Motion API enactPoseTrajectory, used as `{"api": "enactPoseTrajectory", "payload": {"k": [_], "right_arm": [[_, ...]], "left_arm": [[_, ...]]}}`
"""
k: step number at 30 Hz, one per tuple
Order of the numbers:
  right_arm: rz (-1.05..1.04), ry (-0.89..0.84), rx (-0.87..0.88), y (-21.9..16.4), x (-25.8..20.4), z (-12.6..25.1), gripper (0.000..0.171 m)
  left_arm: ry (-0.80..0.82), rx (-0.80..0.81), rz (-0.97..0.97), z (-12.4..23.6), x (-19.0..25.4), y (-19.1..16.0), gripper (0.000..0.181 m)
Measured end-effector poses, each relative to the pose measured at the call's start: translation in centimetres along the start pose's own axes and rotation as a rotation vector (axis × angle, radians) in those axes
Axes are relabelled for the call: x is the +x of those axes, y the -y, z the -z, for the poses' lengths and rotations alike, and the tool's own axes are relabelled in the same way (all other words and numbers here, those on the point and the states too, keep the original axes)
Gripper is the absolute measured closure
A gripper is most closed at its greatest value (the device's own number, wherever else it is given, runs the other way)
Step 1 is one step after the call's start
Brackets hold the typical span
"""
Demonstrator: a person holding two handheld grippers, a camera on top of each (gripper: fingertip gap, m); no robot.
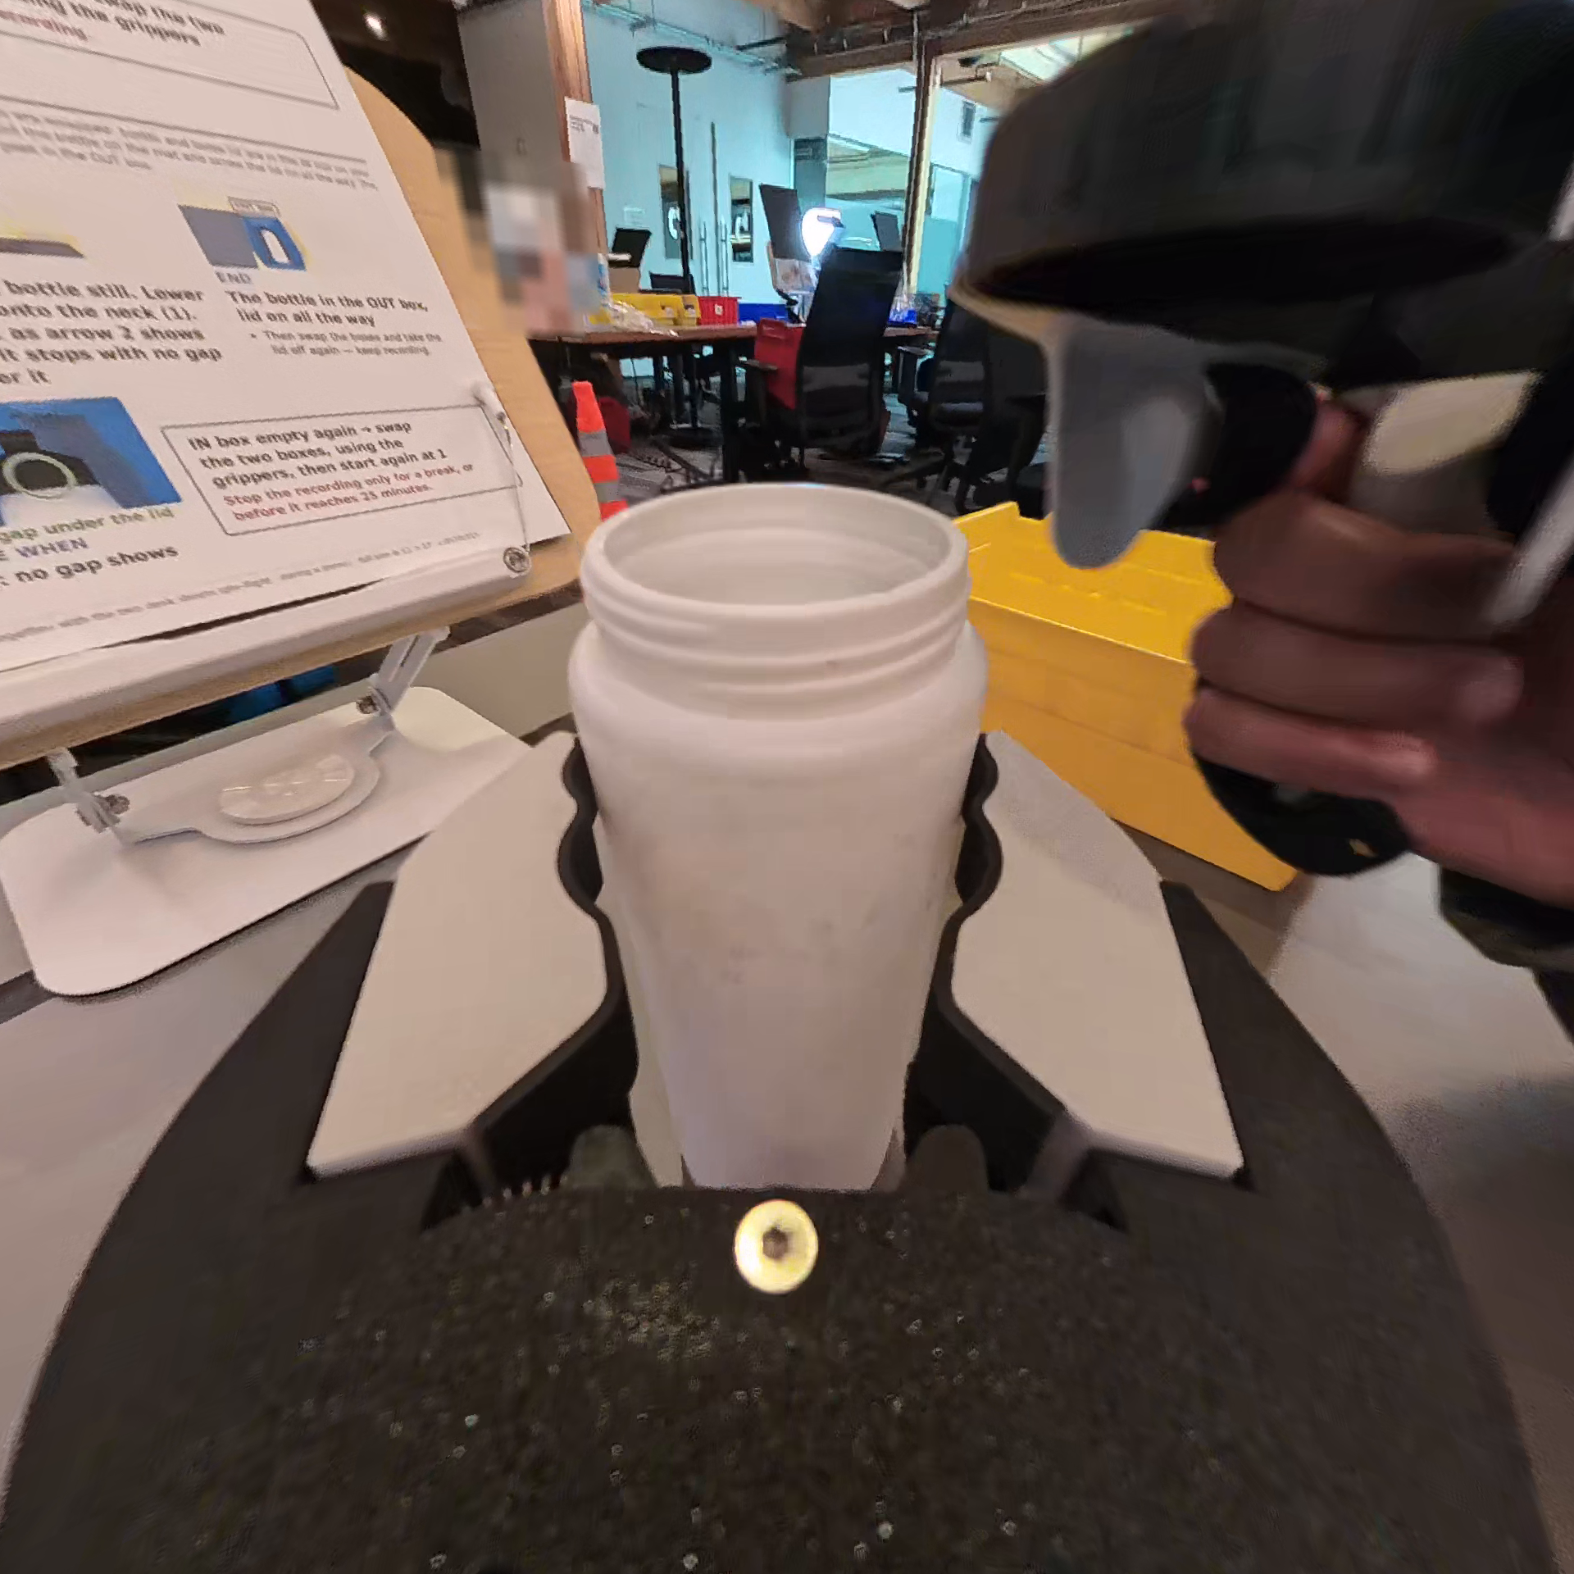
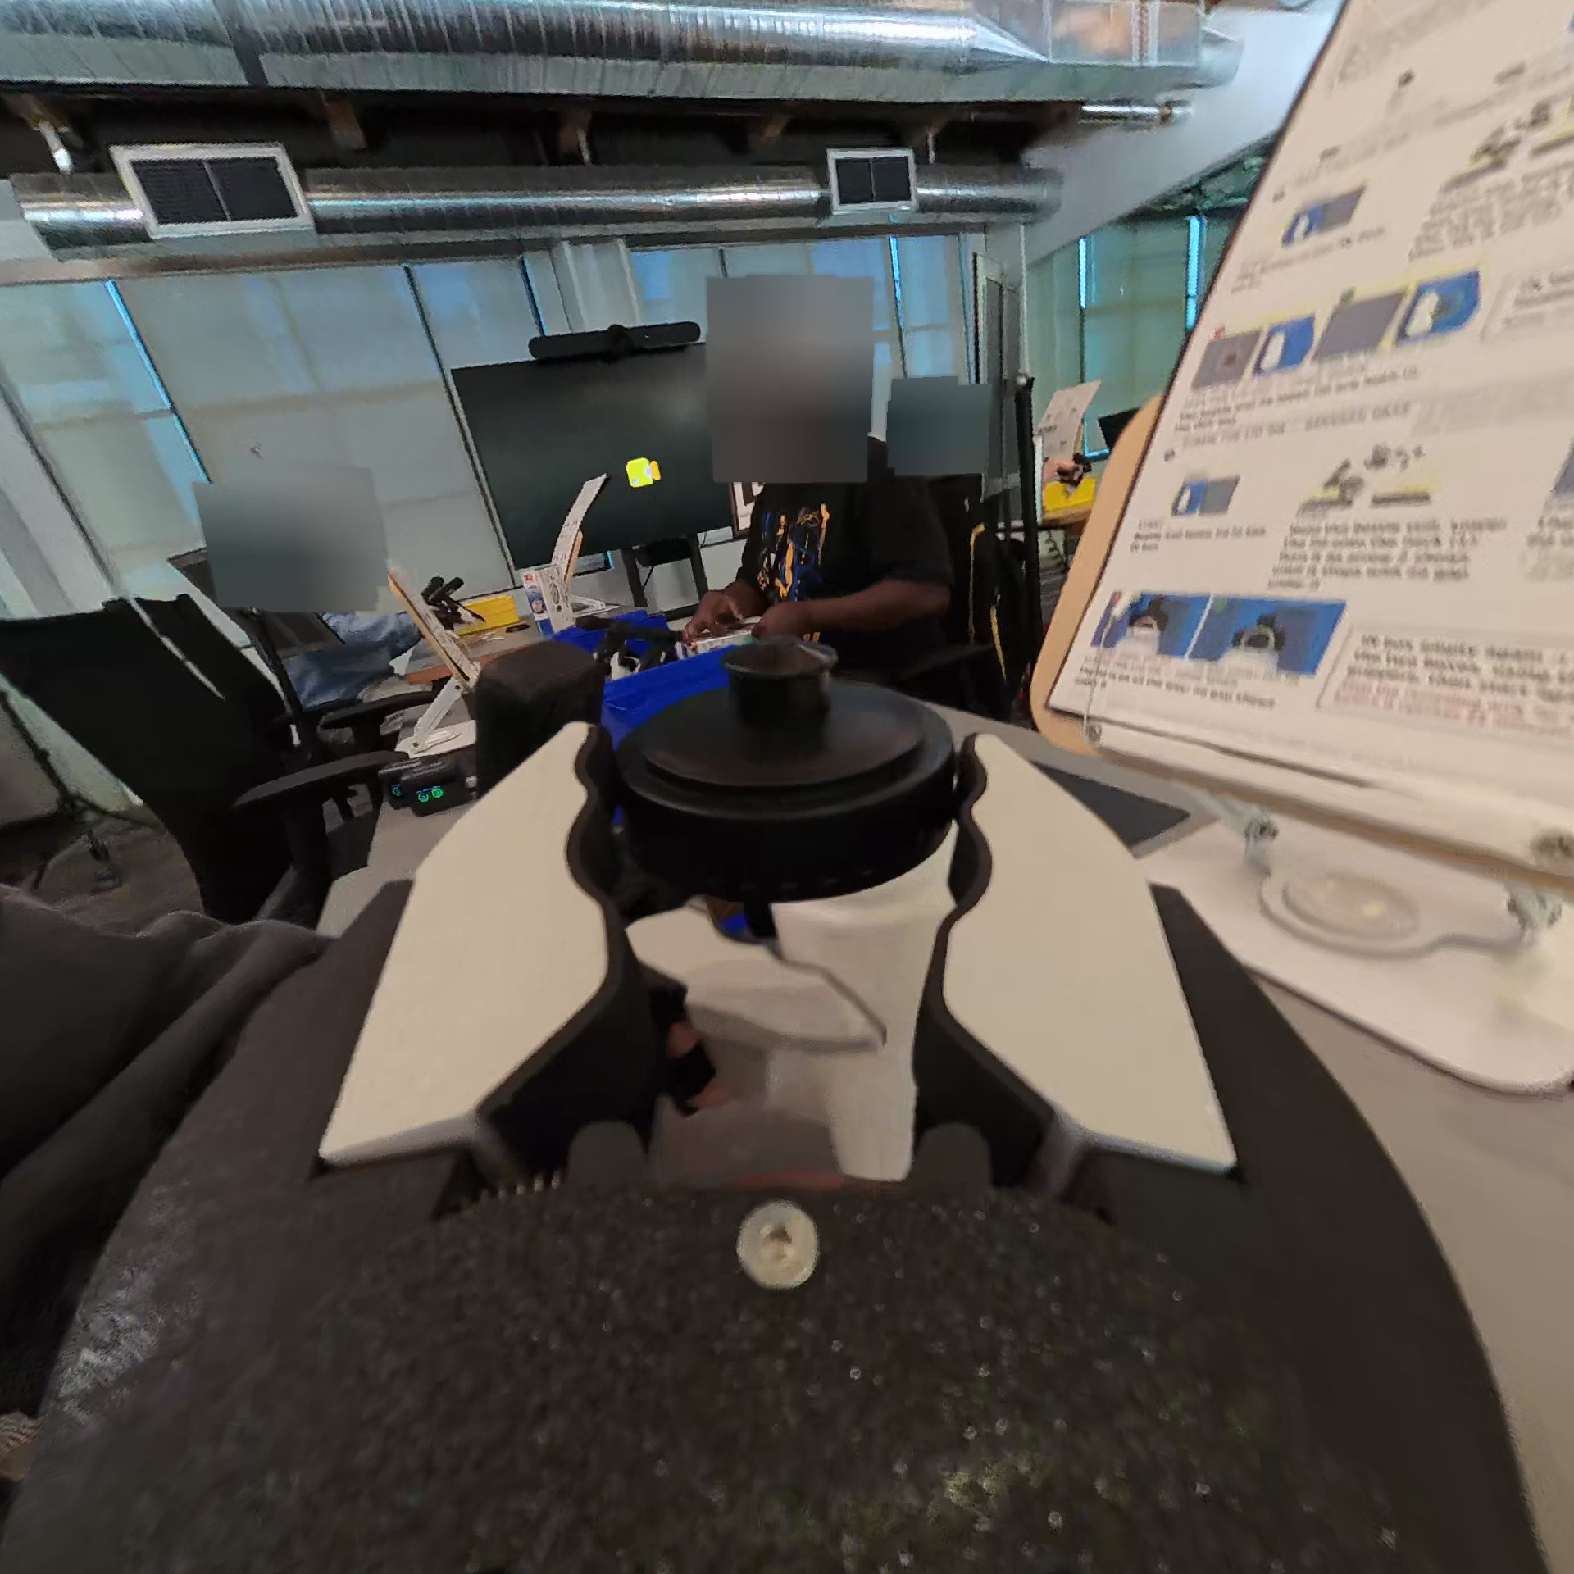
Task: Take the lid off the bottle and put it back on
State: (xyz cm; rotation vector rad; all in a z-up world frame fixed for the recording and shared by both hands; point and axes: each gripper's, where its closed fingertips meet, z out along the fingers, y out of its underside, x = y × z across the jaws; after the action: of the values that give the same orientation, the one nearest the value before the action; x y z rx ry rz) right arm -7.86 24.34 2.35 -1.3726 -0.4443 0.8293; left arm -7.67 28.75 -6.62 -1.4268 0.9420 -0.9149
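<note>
A white plastic bottle [image 1: 779,818] stands upright with its threaded mouth open. My left gripper [image 1: 779,818] is shut on the bottle's body, one finger on each side. My right gripper [image 2: 784,809] is shut on a black round lid [image 2: 784,784] with a knob on top. In the left wrist view the right gripper's body [image 1: 1295,213] shows blurred at the upper right, above and to the right of the bottle mouth, held by a hand [image 1: 1380,681]. In the right wrist view the white bottle [image 2: 860,1005] shows below the lid, partly hidden by it.
A tilted instruction sheet on a wooden stand [image 1: 255,341] with a white base [image 1: 213,852] is at the left; it also shows in the right wrist view [image 2: 1363,426]. A yellow box [image 1: 1099,664] sits behind the bottle on the right. People, chairs and desks are farther off.
</note>
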Motion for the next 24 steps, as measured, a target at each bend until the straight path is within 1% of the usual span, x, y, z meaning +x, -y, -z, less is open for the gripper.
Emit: {"api": "enactPoseTrajectory", "payload": {"k": [3,6,12,16,20,24], "right_arm": [[0.035,0.062,-0.04,-0.3,0.7,-2.7,0.095],[0.029,0.082,-0.094,-1.6,1.8,-3.9,0.095],[0.001,0.122,-0.149,-3.1,2.2,-4.5,0.095],[0.037,0.128,-0.208,-4.2,1.9,-4.7,0.096],[0.04,0.117,-0.241,-4.8,2.0,-4.9,0.095],[0.089,0.062,-0.296,-5.1,2.1,-4.7,0.095]], "left_arm": [[-0.033,0.029,0.002,0.5,0.2,0.1,0.099],[-0.044,0.011,0.013,0.6,0.0,0.0,0.098],[-0.069,-0.007,0.003,0.4,0.3,0.0,0.098],[-0.081,-0.014,-0.008,0.4,0.5,-0.1,0.098],[-0.084,-0.015,-0.005,0.3,0.5,-0.1,0.098],[-0.082,-0.016,-0.006,0.3,0.6,-0.1,0.098]]}}
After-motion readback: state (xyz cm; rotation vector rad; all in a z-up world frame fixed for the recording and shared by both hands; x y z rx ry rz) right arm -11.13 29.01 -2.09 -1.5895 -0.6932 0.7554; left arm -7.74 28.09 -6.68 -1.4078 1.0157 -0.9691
